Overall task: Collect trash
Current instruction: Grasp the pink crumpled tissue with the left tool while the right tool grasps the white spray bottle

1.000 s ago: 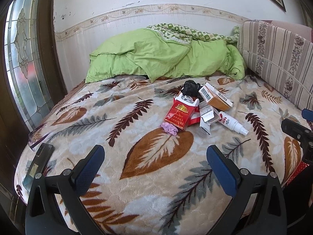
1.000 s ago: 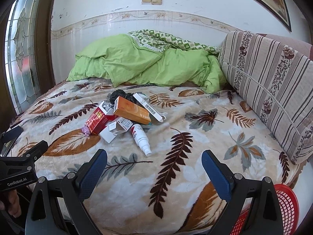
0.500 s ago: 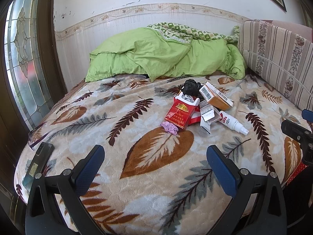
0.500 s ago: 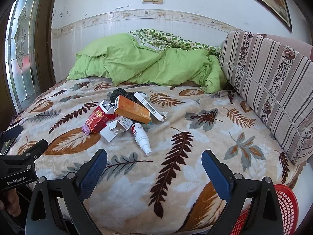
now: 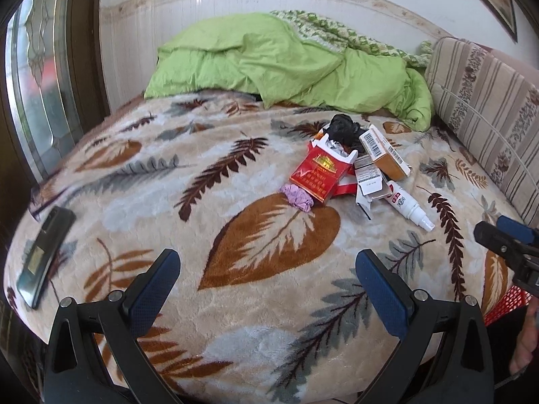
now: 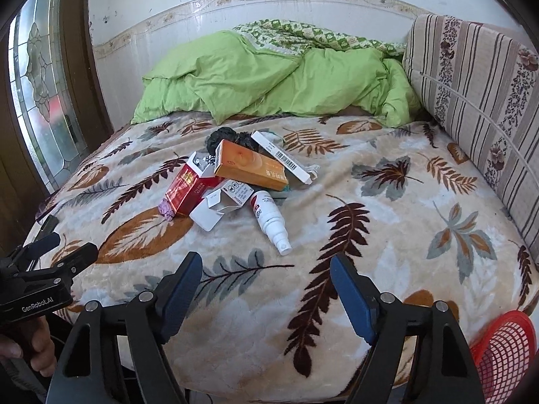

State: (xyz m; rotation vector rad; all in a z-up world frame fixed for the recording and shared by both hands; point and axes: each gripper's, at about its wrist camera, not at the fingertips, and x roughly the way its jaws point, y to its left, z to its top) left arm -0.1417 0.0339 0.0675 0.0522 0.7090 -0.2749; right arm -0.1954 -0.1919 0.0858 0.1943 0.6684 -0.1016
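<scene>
A heap of trash lies mid-bed on the leaf-patterned blanket (image 5: pixel 269 235): a red cigarette pack (image 5: pixel 316 176) (image 6: pixel 187 188), an orange box (image 6: pixel 251 168) (image 5: pixel 384 155), a white spray bottle (image 6: pixel 271 220) (image 5: pixel 409 207), a white carton (image 6: pixel 220 203), a black crumpled bag (image 5: pixel 343 128) and a purple wad (image 5: pixel 298 198). My left gripper (image 5: pixel 267 286) hangs open over the near blanket, short of the heap. My right gripper (image 6: pixel 266 289) points at the spray bottle from the bed's near edge; its jaws are closing with nothing between them.
A red mesh basket (image 6: pixel 502 350) sits below the bed's near right corner. A dark phone (image 5: pixel 45 250) lies at the bed's left edge. Green bedding (image 6: pixel 269 77) is piled at the head, and a striped cushion (image 6: pixel 481 94) lines the right side.
Both grippers have come forward and dipped toward the bed, so the heap looks nearer. The right gripper's jaws have narrowed. Nothing on the bed has moved.
</scene>
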